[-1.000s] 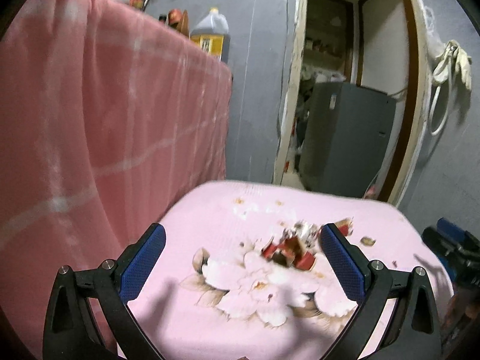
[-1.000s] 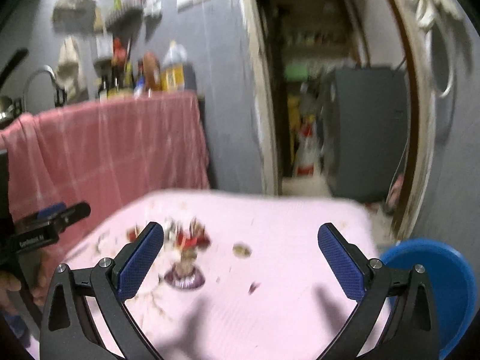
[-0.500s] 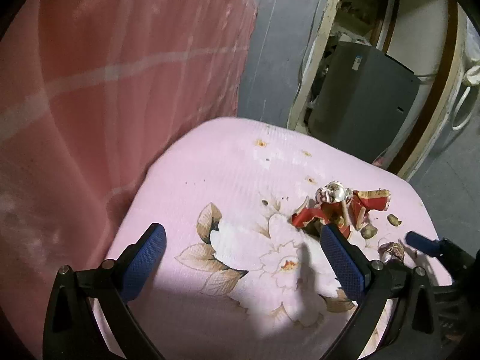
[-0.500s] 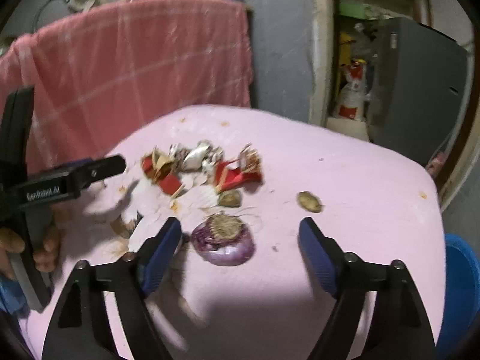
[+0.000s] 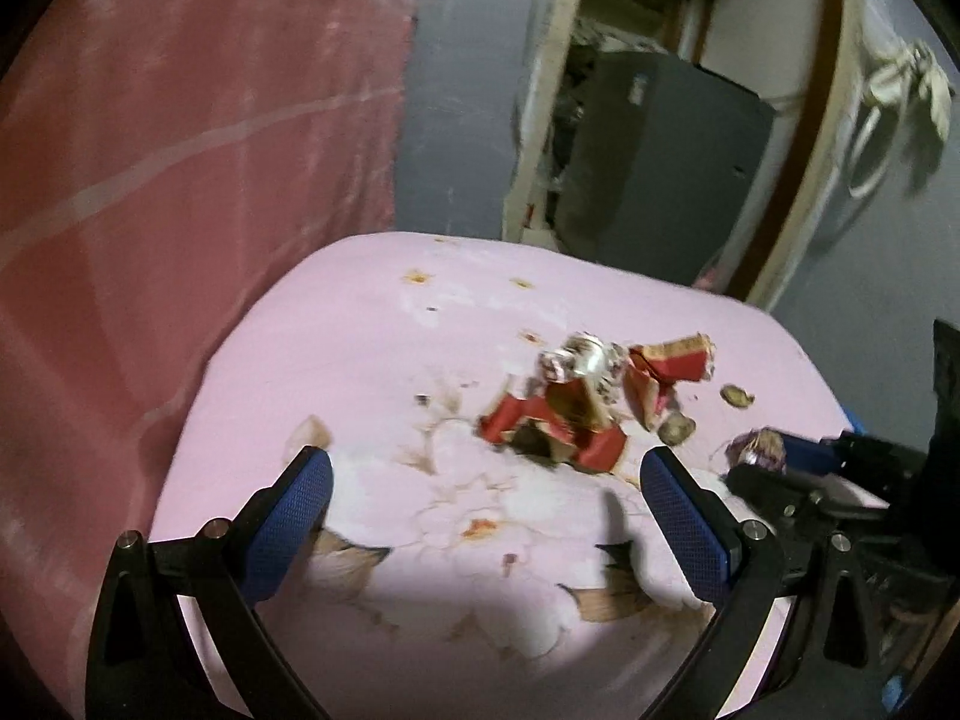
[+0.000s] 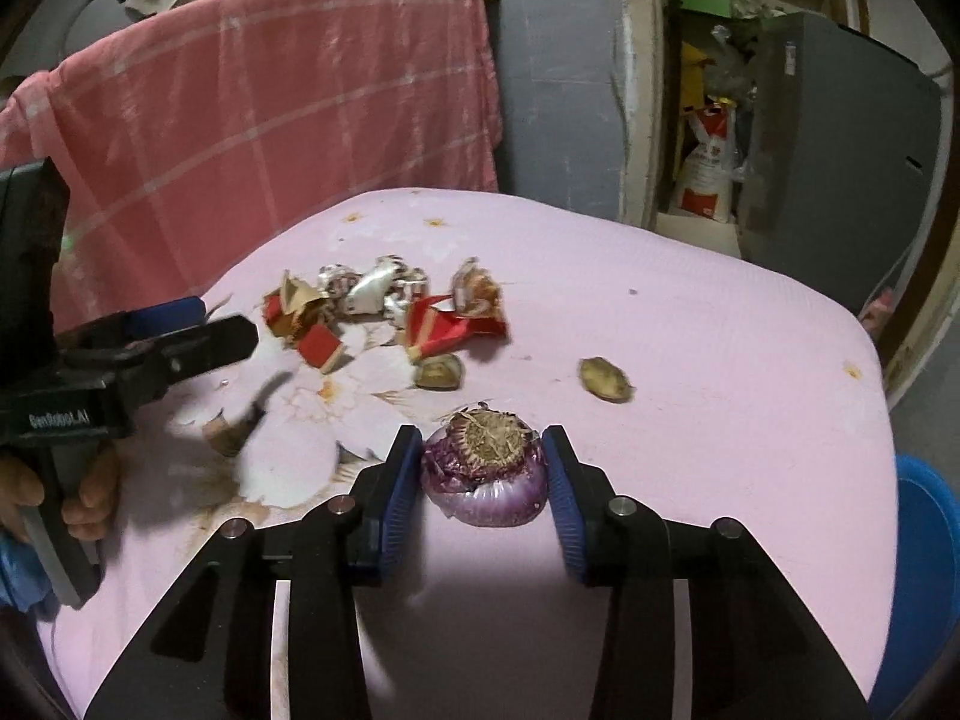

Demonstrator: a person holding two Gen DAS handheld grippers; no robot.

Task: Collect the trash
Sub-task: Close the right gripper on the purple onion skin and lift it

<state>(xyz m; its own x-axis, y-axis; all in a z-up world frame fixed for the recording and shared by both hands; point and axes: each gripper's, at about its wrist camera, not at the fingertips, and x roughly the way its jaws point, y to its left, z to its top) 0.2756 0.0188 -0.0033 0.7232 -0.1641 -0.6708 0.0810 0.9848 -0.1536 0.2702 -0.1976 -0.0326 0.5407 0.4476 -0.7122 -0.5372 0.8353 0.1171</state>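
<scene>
Two tools are at work over a counter [image 6: 690, 324] draped in a pink floral cloth. Right tool [image 6: 483, 483]: jaws closing around a purple onion end [image 6: 486, 474], root side up; the blue pads bracket it on both sides, at or just short of contact, and the scrap sits on the cloth near the counter's near edge. Left tool [image 5: 486, 516]: jaws wide, nothing between them, hovering short of a pile of torn red wrappers [image 5: 576, 414] and crumpled foil [image 6: 372, 288] at mid-counter. Loose items: two brown peel scraps, one just beside the pile [image 6: 441, 372], one apart to the right [image 6: 606, 387]. Blue bin [image 6: 927, 570]: partly visible off the counter's right edge, probably the receptacle. Step in hand: securing the first scrap. Next move, by judgement: finish the squeeze gently, since the onion end is rounded, slick-skinned and may slip out, then lift clear and carry it to the bin; the left tool would need to advance onto the wrappers.
</scene>
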